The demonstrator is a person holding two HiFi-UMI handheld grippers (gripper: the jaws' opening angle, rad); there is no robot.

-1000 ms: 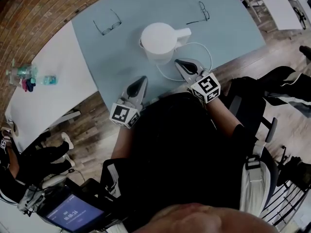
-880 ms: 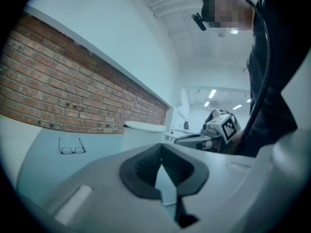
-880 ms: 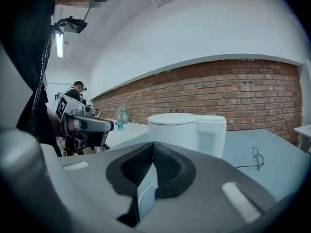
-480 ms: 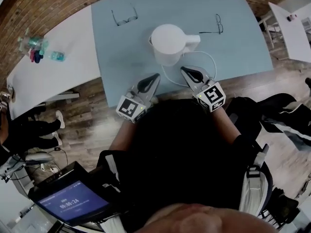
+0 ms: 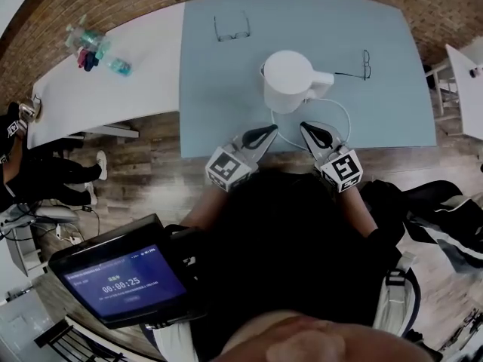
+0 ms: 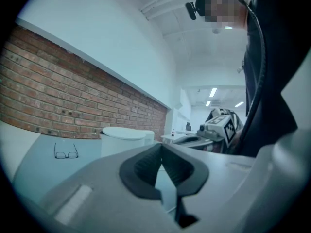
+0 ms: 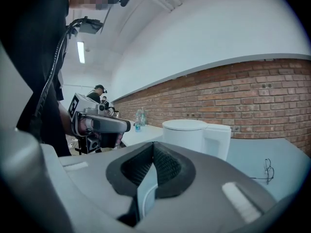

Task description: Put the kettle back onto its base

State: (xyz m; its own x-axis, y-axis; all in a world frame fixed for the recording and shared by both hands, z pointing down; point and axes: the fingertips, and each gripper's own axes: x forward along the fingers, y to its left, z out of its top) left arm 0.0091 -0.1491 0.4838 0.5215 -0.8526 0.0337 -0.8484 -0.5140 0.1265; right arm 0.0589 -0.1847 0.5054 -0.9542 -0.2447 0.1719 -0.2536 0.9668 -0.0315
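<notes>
Closed left tongs (image 5: pixel 266 133) and right tongs (image 5: pixel 309 129) hover near the seemingly docked kettle (image 5: pixel 290 78).

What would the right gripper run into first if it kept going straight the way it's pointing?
Most likely the white kettle: the right gripper, jaws shut, aims at its body. In its own view the line falls near the kettle's left edge, so it might only graze it.

White kettle (image 5: pixel 287 80) stands upright on the pale-blue table (image 5: pixel 219 89), handle pointing right.
</notes>
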